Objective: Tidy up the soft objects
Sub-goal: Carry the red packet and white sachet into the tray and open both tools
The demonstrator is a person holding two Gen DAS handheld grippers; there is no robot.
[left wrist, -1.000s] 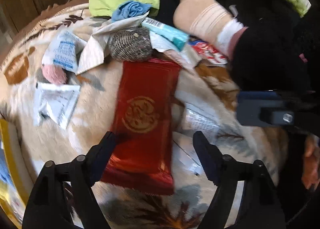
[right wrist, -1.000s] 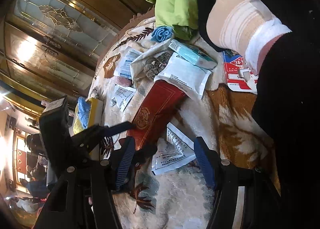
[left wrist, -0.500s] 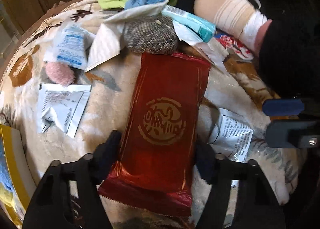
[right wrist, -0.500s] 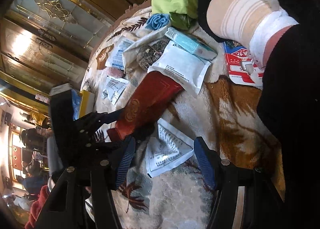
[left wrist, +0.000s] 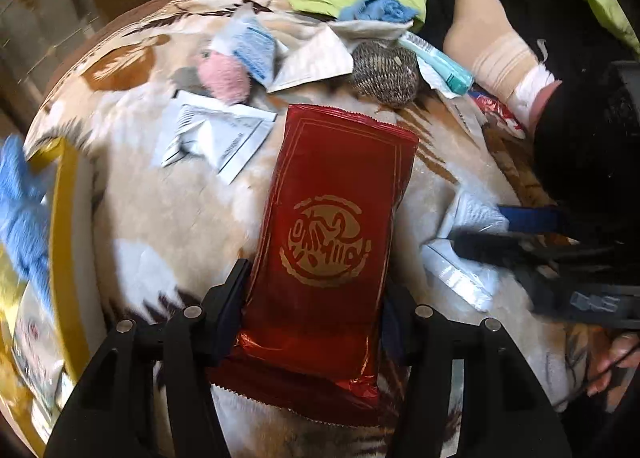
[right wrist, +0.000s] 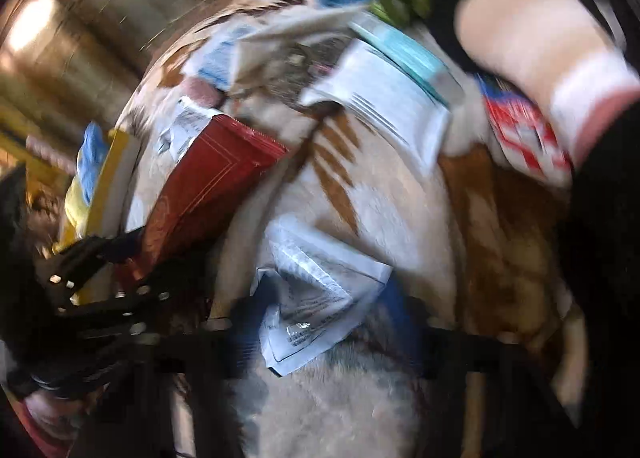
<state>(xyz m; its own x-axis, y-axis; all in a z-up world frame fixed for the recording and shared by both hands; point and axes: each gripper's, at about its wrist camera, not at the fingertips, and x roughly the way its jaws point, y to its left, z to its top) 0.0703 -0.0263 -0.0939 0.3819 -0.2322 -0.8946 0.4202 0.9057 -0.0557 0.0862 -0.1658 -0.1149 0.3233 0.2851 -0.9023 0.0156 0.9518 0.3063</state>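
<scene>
A red foil packet [left wrist: 332,217] with a gold emblem sits between the fingers of my left gripper [left wrist: 314,304], which is shut on its lower half. In the right wrist view the same red packet [right wrist: 208,185] is tilted up off the blanket in the left gripper [right wrist: 120,270]. My right gripper [right wrist: 326,318] is open, its blue-padded fingers on either side of a white printed sachet [right wrist: 316,290] lying on the blanket; this view is blurred. The sachet [left wrist: 464,258] and the right gripper [left wrist: 520,234] also show at the right of the left wrist view.
On the patterned plush blanket [left wrist: 168,225] lie a pink fluffy ball [left wrist: 226,75], a grey knitted ball [left wrist: 384,71], a blue cloth [left wrist: 376,9], a teal tube [left wrist: 440,65] and another white sachet [left wrist: 216,133]. A yellow-rimmed box [left wrist: 66,238] stands left. A person's socked foot [left wrist: 488,37] rests far right.
My left gripper moved forward around the red packet, closed on it and raised it off the blanket. My right gripper advanced until the white sachet lay between its fingers.
</scene>
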